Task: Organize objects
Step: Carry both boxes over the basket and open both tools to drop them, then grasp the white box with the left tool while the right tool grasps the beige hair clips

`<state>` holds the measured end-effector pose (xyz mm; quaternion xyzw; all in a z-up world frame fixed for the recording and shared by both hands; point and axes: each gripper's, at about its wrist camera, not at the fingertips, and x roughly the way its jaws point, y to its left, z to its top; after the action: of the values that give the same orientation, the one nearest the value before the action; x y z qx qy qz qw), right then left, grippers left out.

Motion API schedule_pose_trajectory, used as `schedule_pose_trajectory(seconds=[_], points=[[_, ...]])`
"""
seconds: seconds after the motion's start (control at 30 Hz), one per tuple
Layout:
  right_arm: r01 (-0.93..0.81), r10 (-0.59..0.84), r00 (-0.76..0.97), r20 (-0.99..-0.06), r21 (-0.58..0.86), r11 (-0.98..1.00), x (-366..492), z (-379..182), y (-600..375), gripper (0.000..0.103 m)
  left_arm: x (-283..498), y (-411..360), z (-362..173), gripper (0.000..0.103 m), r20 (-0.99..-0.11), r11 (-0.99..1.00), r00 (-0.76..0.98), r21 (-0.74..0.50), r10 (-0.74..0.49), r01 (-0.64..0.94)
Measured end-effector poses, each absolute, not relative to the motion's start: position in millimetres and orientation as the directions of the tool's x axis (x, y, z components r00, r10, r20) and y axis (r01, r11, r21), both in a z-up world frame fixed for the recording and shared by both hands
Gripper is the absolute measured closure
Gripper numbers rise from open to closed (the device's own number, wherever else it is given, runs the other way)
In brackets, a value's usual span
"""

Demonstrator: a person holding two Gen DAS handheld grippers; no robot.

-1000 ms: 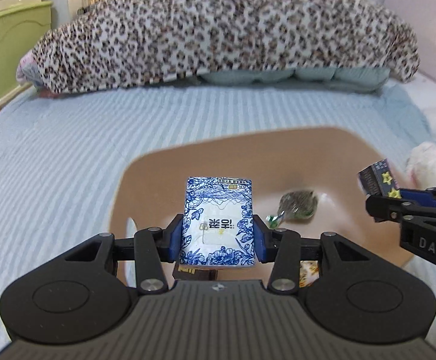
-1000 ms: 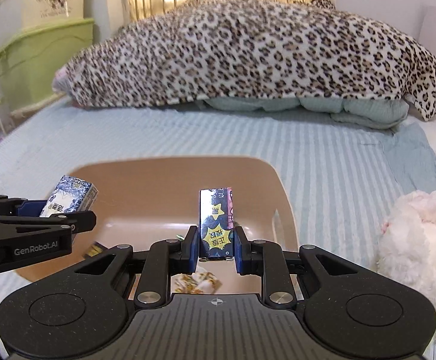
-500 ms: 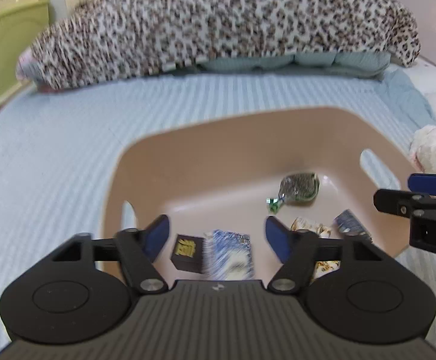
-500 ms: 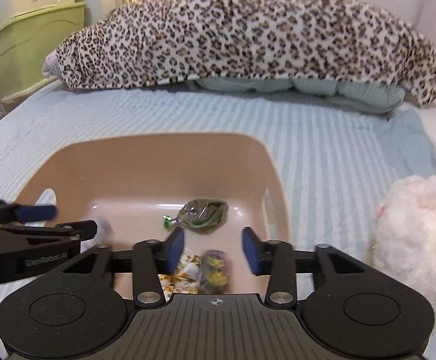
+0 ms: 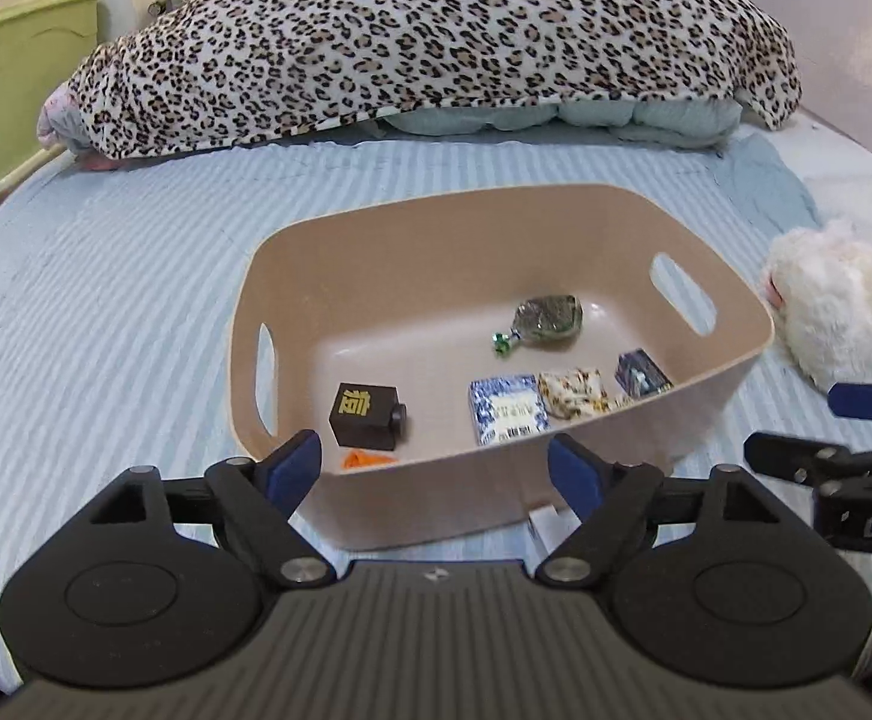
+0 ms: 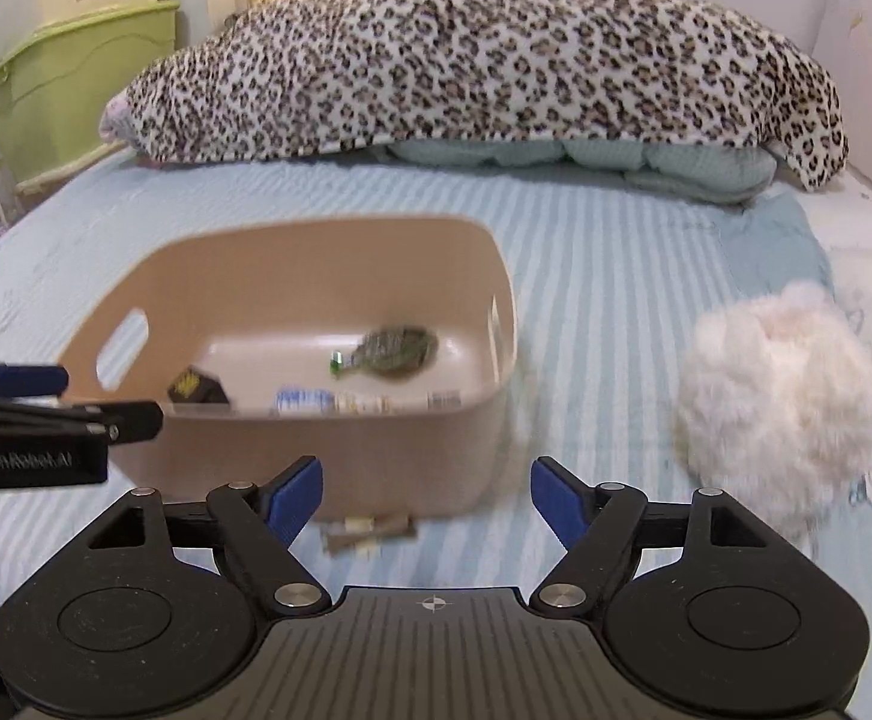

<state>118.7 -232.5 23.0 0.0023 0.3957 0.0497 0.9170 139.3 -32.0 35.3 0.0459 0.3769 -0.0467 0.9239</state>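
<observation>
both the left tongs [image 5: 434, 465] and right tongs [image 6: 426, 495] gape wide and empty near the beige bin [image 5: 375, 498] on the bed [image 5: 105, 300]. several packets lie inside; next likely target is the small packet [image 6: 369, 531] outside its front wall.

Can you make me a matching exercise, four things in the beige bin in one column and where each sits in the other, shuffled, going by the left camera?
Things, all in the beige bin:
1. black cube
2. green wrapped candy
3. blue and white packet
4. dark blue packet

Places:
A. far side, near the back wall
B. left end, by the handle slot
C. right end, against the wall
D. middle of the near edge

Pairs: 1-B, 2-A, 3-D, 4-C
</observation>
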Motion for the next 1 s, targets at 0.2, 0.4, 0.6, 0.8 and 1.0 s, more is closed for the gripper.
schedule_pose_trajectory(seconds=[0.2, 0.4, 0.6, 0.8, 1.0], points=[[-0.085, 0.094, 0.633, -0.769, 0.051, 0.995, 115, -8, -235, 0.025, 128, -40, 22, 0.018, -0.734, 0.991, 0.674, 0.013, -0.083, 0.137], [-0.087, 0.089, 0.602, -0.793, 0.046, 0.995, 118, -28, -237, 0.025, 139, -52, -8, 0.018, -0.788, 0.991, 0.61, -0.002, -0.082, 0.13], [-0.085, 0.095, 0.549, -0.83, 0.057, 0.995, 124, -50, -234, 0.025, 157, -63, -42, 0.019, -0.82, 0.993, 0.565, -0.027, -0.09, 0.118], [-0.097, 0.063, 0.535, -0.843, 0.014, 0.995, 128, -61, -226, 0.025, 167, -62, -67, 0.035, -0.851, 0.99, 0.51, -0.075, -0.125, 0.117], [-0.102, 0.073, 0.52, -0.851, 0.023, 0.995, 138, -67, -221, 0.025, 164, -53, -62, 0.086, -0.845, 0.993, 0.528, -0.023, -0.08, 0.114]])
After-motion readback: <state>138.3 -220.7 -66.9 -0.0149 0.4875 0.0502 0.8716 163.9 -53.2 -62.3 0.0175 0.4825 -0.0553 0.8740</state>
